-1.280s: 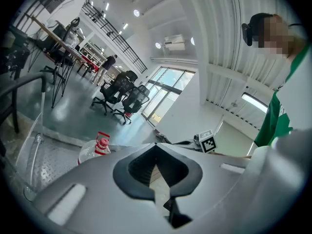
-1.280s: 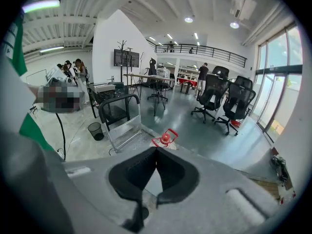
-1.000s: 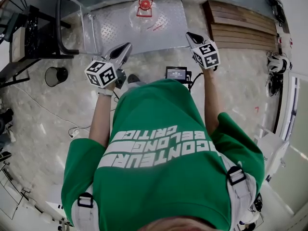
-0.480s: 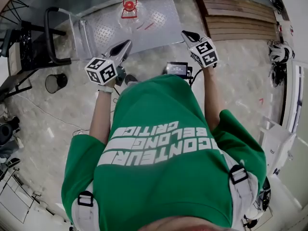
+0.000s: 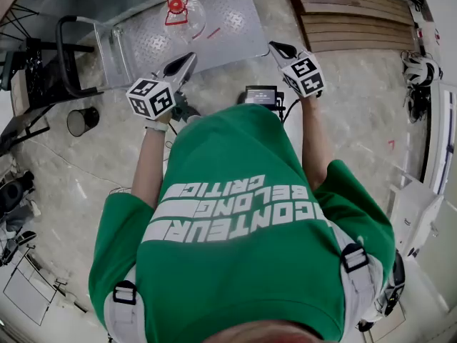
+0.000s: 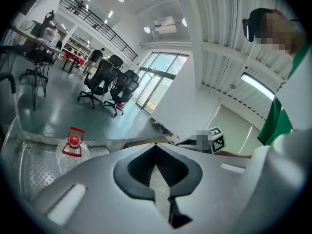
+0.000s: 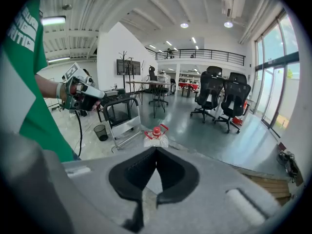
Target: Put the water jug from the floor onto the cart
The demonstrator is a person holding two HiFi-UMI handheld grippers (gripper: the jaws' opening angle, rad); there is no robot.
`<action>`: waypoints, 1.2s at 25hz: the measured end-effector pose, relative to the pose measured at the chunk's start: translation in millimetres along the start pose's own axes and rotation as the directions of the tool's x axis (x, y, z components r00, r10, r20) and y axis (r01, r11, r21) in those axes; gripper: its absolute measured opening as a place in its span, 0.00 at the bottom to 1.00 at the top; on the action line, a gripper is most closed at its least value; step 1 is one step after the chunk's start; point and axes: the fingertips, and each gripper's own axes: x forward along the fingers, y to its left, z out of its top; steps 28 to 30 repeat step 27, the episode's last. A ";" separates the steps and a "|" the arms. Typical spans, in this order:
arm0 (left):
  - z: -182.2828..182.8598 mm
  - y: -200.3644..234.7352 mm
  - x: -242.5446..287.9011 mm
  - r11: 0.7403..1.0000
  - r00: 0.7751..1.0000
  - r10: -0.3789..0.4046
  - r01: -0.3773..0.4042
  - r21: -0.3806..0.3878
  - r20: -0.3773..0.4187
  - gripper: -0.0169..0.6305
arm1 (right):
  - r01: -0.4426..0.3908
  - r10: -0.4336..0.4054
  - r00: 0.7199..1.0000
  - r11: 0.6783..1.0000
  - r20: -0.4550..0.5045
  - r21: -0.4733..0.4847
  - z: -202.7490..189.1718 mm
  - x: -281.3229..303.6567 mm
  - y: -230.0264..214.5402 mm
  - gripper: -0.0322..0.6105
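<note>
The clear water jug (image 5: 177, 7) with a red cap and handle stands upright on the diamond-plate deck of the cart (image 5: 221, 34). It also shows in the left gripper view as the jug (image 6: 73, 150) and in the right gripper view as the jug (image 7: 156, 135), well beyond the jaws in both. My left gripper (image 5: 187, 59) hangs over the cart's near edge, shut and empty. My right gripper (image 5: 275, 47) is near the deck's right corner, also shut with nothing in it.
The cart's black push handle (image 5: 66, 56) rises at the left. A black bin (image 5: 83, 120) stands on the floor beside it. A wooden pallet (image 5: 350, 13) lies right of the cart. A small screen device (image 5: 261, 95) and cables lie near my feet. Office chairs (image 7: 222, 99) stand farther back.
In the head view the cart and jug have slid left while both grippers travelled level across the floor. Both pairs of jaws stayed shut and empty.
</note>
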 end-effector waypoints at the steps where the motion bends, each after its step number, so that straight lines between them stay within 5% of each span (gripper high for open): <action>1: -0.9 -2.0 3.4 1.000 1.000 0.001 -0.001 0.001 -0.004 0.05 | -0.004 0.004 1.000 1.000 0.002 0.001 -1.6 -0.6 -1.7 0.04; 30: -17.8 -24.1 27.7 1.000 0.999 0.000 0.000 0.008 -0.042 0.05 | -0.031 0.031 0.999 1.000 0.004 -0.002 -19.8 -10.8 -10.9 0.04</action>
